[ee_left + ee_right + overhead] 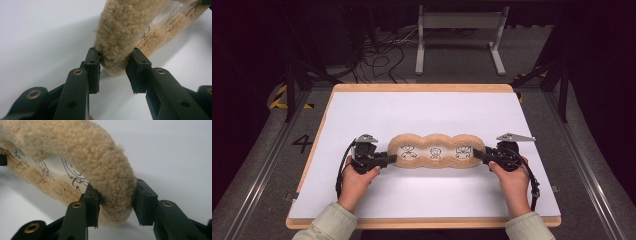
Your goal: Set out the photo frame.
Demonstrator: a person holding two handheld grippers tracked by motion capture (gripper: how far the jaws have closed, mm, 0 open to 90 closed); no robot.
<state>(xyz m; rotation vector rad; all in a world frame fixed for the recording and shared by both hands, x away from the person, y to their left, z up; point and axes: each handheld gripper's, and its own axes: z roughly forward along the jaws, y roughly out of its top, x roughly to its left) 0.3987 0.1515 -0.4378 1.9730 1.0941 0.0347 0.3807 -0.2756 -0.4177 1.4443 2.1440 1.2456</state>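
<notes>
My left gripper [113,65] has its fingers [93,65] set on either side of the left end of the fleece pad [435,150], both pressing into the pile, so I read them as clamped on its rim. The fingers [144,202] of the right gripper [115,203] are clamped the same way on the pad's right end: the fleece bulges between them and fills the gap from one to the other.

From the high view I see the pad lying lengthwise across the white board [432,110], a little nearer my side than the middle. It is a tan, three-lobed shape with a fluffy border and a pale inner panel that carries three small line drawings in a row. The left gripper [388,160] meets it from the left and the right gripper [480,155] from the right, both lying low and roughly level, pointing at each other along the pad's length. My hands hold the grippers from below, sleeves at the bottom edge of that view.

In both gripper views the rim curves up off the board at the gripped end, with a shadow beneath it.
</notes>
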